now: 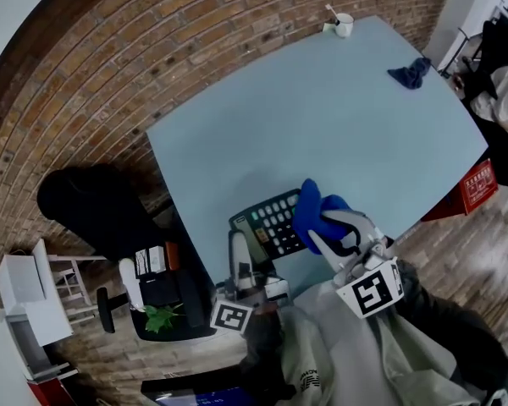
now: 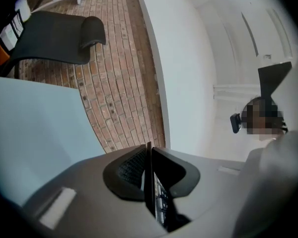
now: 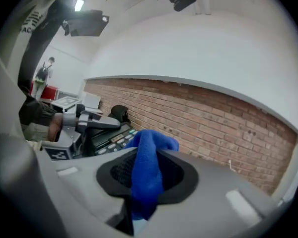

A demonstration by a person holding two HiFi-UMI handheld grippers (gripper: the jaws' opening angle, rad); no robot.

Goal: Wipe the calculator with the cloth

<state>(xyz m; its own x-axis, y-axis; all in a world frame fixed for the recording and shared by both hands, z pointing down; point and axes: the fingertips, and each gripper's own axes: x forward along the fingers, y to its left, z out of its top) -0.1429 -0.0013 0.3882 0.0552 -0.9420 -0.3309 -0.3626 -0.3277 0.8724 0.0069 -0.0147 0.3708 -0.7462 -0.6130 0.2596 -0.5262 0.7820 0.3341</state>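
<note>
Calculator point(image 1: 271, 220) is low centre in the head view, clamped edge-on in my left gripper point(image 2: 150, 182) to steady it, while my right gripper point(image 3: 148, 180) pinches the blue cloth point(image 1: 315, 214) at its keys for wiping.

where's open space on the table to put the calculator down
The middle of the table is bare, from the calculator out to the white cup at the far edge and the dark rag at the far right corner. Crowded only at the near edge, where the left gripper grips the calculator and the right gripper the blue cloth.
</note>
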